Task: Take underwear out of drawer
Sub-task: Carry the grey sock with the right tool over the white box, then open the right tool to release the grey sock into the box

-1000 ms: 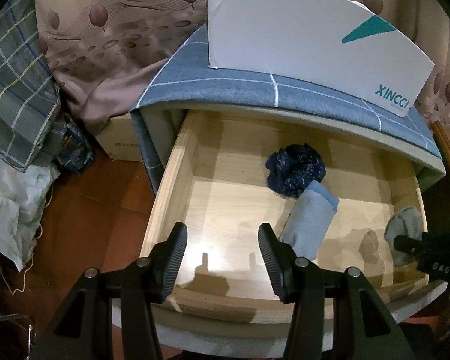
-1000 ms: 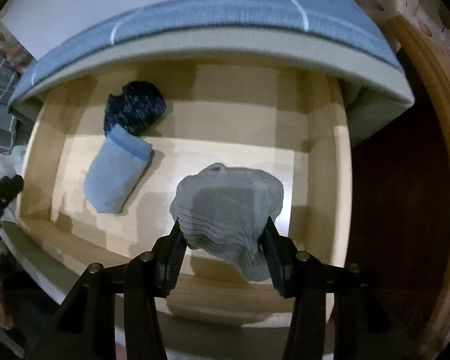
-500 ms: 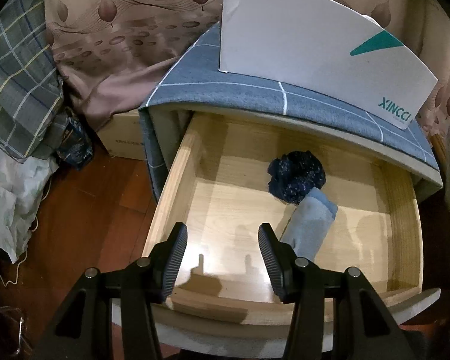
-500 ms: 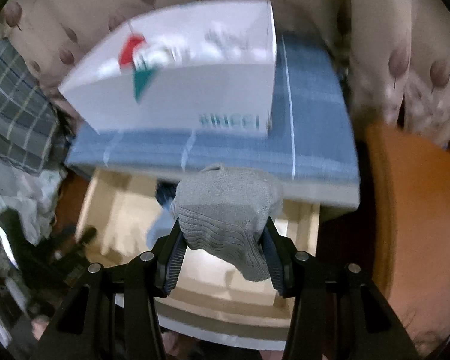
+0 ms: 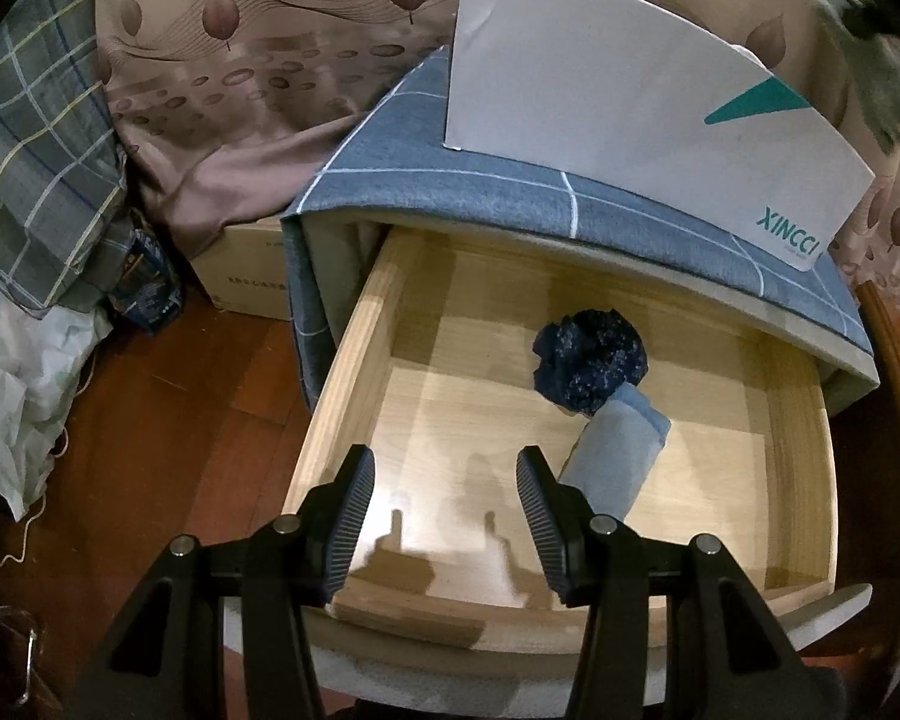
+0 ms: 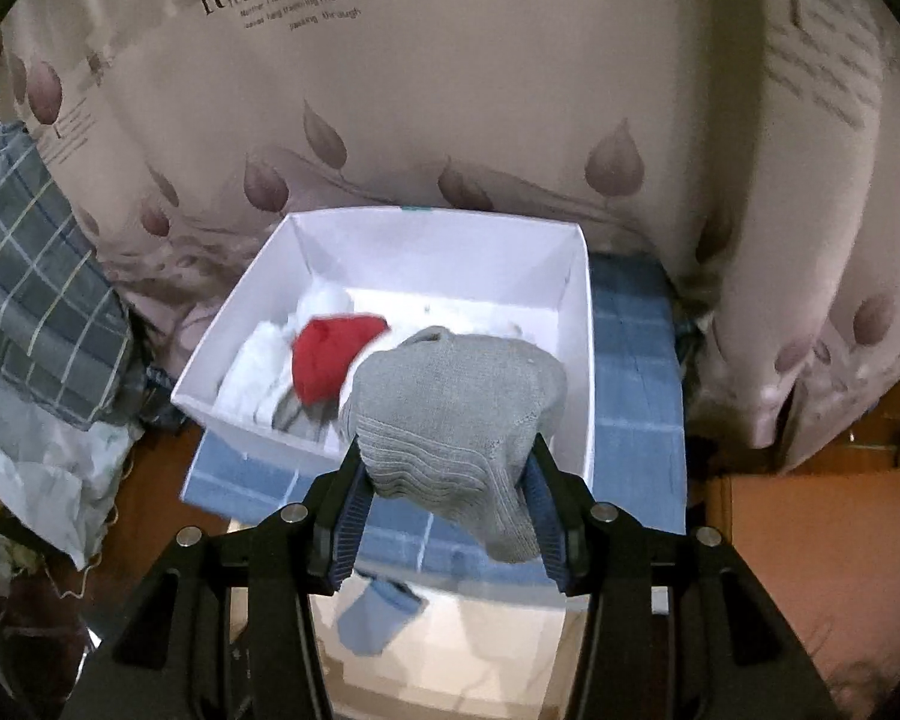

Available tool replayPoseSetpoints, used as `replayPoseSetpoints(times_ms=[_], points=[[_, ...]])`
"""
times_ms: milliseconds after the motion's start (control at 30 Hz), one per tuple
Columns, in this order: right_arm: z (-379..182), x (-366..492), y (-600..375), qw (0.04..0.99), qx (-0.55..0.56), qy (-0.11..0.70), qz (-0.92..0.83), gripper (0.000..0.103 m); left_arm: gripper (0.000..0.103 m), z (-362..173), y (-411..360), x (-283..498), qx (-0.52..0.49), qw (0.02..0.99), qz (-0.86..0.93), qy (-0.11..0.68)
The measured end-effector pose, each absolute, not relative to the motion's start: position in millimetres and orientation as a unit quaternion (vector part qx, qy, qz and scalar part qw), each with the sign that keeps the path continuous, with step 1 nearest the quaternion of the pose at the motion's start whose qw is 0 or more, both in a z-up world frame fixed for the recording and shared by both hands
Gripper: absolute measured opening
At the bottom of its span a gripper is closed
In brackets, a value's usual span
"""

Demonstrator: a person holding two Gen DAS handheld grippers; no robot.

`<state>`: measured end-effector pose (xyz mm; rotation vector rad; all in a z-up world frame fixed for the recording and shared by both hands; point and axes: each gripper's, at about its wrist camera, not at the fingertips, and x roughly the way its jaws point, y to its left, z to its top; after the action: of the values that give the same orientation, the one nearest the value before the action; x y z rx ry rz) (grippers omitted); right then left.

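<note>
Grey underwear (image 6: 456, 420) is being held clamped in the right tongs (image 6: 447, 510), hanging above the white box (image 6: 576, 324); it should be lowered inside before letting go. Left tongs (image 5: 444, 516), spread w/ nothing held, are being kept over the drawer (image 5: 354, 354), near the blue roll (image 5: 618, 456).

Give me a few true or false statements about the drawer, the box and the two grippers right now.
1. The right gripper holds a grey garment. True.
2. The left gripper holds the light blue roll. False: it is open and empty.
3. The drawer is shut. False: it is pulled open, with the roll and a dark blue bundle inside.
4. The white box holds a red item. True.
5. The box sits on the floor. False: it rests on the blue checked cloth.
</note>
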<state>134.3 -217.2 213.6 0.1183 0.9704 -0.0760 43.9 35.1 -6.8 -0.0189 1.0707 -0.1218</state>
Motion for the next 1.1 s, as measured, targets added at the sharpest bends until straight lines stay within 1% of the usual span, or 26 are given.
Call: replayPoseSetpoints(times_ms=[267,767,867,1033,1100], points=[[203,186,-212,0.879,0.038,0.472,-0.054,0.045,0.05,-7,42,46,-0.03,0.858,-0.057,0.51],[146,237,-211,0.856,0.014,0.511,-0.071,0.048,0.05,-9,44,50,-0.038,0.855,-0.056,0.514],[143,238,-212,0.857,0.017,0.51,-0.071,0.051,0.05,-9,44,50,-0.036,0.855,-0.055,0.514],[142,237,-210,0.856,0.01,0.512,-0.068,0.054,0.05,-10,43,48,-0.035,0.856,-0.055,0.513],[144,234,-210,0.857,0.008,0.511,-0.07,0.061,0.05,-10,42,48,-0.033,0.855,-0.056,0.514]])
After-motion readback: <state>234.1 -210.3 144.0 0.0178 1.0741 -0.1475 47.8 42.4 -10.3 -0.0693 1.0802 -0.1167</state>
